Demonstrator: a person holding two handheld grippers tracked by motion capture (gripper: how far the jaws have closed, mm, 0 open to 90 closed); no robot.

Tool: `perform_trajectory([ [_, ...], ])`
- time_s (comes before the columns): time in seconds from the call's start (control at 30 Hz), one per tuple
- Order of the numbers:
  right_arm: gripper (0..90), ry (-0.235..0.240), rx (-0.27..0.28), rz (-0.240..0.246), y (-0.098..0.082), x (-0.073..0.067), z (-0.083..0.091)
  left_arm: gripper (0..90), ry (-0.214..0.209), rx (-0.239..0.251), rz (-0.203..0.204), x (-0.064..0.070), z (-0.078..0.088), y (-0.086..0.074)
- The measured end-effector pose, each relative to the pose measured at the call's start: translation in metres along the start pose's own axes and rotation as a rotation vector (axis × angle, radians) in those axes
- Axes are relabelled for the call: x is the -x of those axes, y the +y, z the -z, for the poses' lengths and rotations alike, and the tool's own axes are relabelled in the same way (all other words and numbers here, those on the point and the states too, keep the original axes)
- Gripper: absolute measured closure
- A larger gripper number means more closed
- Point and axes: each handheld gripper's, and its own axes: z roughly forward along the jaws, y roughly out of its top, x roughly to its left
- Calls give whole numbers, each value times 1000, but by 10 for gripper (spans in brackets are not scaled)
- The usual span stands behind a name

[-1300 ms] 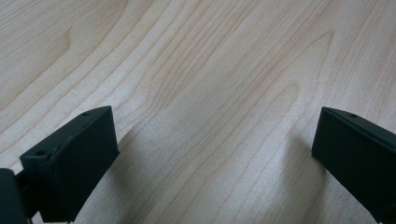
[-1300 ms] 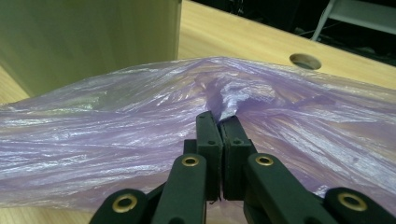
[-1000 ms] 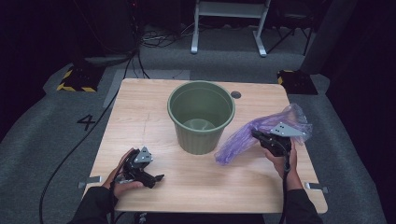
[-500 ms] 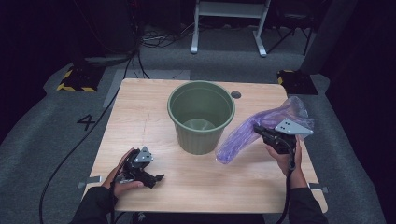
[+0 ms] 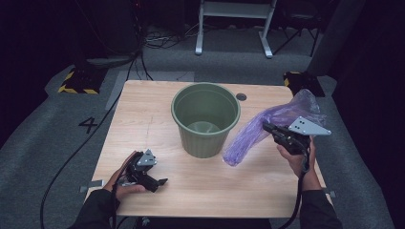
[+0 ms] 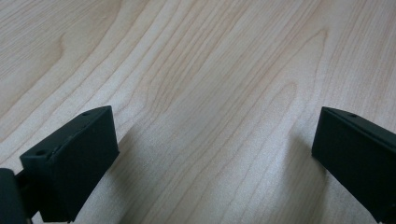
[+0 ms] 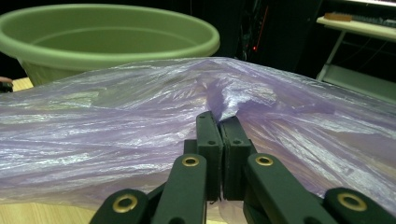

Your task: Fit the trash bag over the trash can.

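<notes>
A green plastic bin stands upright at the middle of the wooden table. A thin purple plastic bag hangs to its right, pinched by my right gripper, whose jaws are shut on the film. In the right gripper view the bag drapes across in front of the bin, and my right gripper nips a fold of it. My left gripper rests low on the table near the front left, held in a hand. In the left gripper view its jaws stand wide apart over bare wood, so my left gripper is open.
The bag's lower end trails down to the table beside the bin's base. A small dark hole sits in the tabletop behind the bin. A metal frame and cables lie on the floor beyond the table.
My right gripper has risen with the purple bag, lifting more of it off the table. The left gripper has stayed where it was.
</notes>
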Motion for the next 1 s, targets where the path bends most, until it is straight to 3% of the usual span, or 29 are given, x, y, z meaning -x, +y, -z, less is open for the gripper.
perform_trajectory([
  [0.53,885,20,78,41,26,-3,18,0,5,3,5,1,-1,1],
  [0.7,885,45,131,46,35,-4,23,0,6,0,4,1,-1,1],
  [1.0,884,39,171,48,49,-2,24,2,10,-11,6,1,-1,3],
])
